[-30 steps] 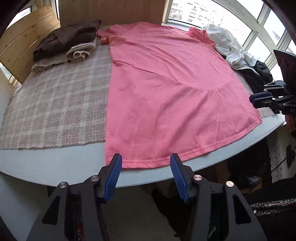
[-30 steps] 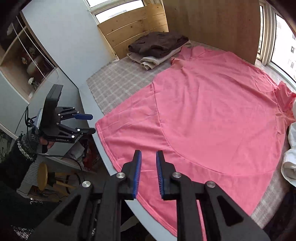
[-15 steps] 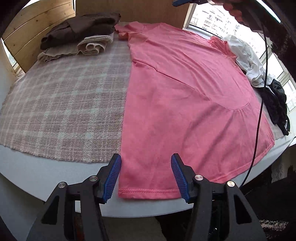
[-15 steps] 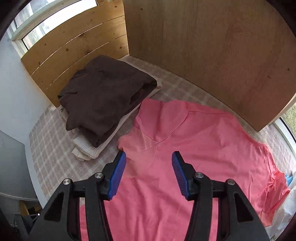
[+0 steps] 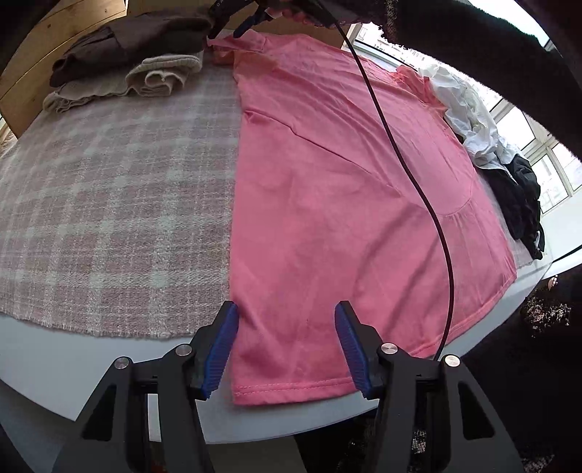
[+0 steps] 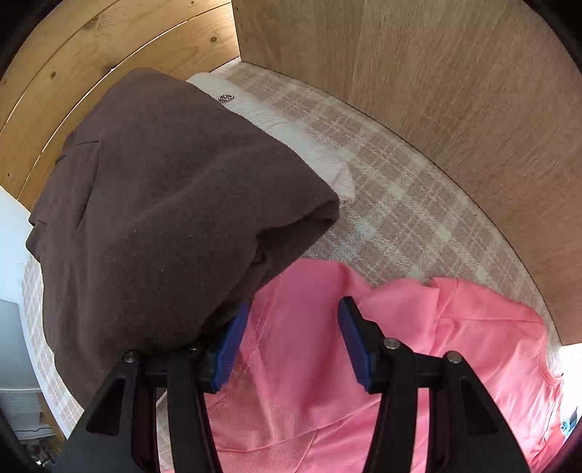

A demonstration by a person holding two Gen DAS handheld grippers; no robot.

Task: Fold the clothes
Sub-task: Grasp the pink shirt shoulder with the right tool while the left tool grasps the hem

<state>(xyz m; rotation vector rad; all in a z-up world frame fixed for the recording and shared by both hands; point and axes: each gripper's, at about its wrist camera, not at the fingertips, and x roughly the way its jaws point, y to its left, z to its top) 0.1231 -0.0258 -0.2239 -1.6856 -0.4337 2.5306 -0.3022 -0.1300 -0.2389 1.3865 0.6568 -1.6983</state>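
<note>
A pink t-shirt [image 5: 338,189] lies flat on the table, hem toward me in the left wrist view. My left gripper [image 5: 287,349] is open, its jaws on either side of the shirt's near left hem corner. My right gripper [image 6: 291,345] is open over the shirt's far left sleeve [image 6: 302,309], close to the folded brown garment [image 6: 156,218]. In the left wrist view the right gripper [image 5: 240,22] shows at the top edge above that sleeve.
A folded stack, brown garment [image 5: 127,40] on cream knit [image 5: 160,72], sits far left on the checked cloth [image 5: 109,203]. White [image 5: 469,112] and black [image 5: 520,200] clothes lie heaped at right. A black cable [image 5: 411,174] hangs across the shirt. Wooden panels [image 6: 436,91] stand behind.
My left gripper moved closer over the hem corner. My right gripper dropped toward the sleeve beside the brown garment. Both stayed open.
</note>
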